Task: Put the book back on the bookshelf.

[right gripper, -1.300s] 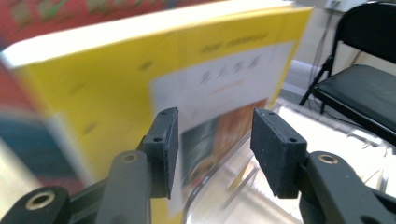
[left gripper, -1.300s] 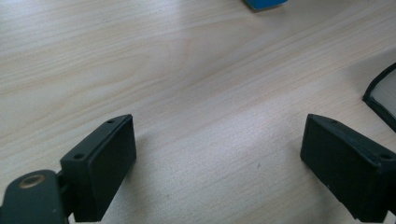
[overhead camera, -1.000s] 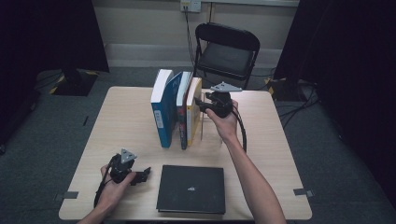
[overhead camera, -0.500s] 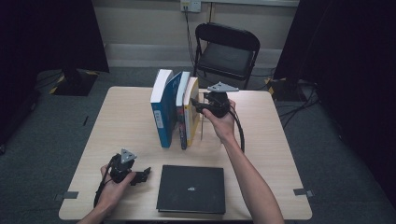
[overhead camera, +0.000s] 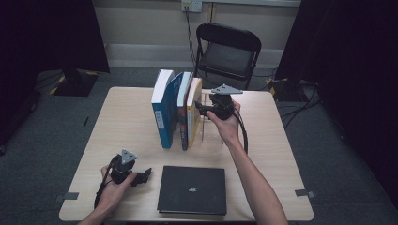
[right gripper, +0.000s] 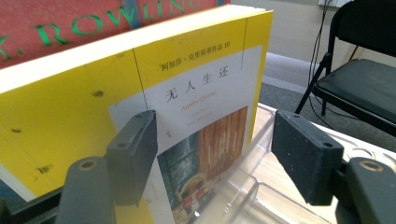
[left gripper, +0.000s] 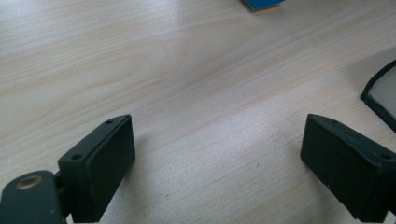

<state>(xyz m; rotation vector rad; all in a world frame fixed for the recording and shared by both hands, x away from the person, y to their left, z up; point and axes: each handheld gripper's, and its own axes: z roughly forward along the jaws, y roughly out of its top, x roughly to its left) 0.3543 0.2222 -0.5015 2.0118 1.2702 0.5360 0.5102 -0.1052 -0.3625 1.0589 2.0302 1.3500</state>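
Three books stand upright in a row at the centre of the high view on the pale wooden surface (overhead camera: 117,122): blue book (overhead camera: 164,110) at the left, a thin dark-spined book (overhead camera: 183,112) in the middle, yellow book (overhead camera: 194,112) at the right, each touching its neighbour; a clear plastic bookend (overhead camera: 205,123) stands just beside the yellow book on its right side.

Right gripper (overhead camera: 202,108), centre of the high view, just right of the yellow book; its fingers (right gripper: 133,154) have just been opening and stand spread, with the yellow cover (white panel, Chinese title, small picture) (right gripper: 201,116) close behind the left one and the clear bookend (right gripper: 243,182) in the gap; neither pad is seen pressing on anything.

Left gripper (overhead camera: 146,173), lower left of the high view, low over the surface; fingers (left gripper: 105,163) spread wide over bare wood (left gripper: 196,93), nothing between them.

Black book (overhead camera: 192,190) lies flat at lower centre, just right of the left gripper, near the front edge.

Black folding chair (overhead camera: 227,51) at top centre, beyond the surface.
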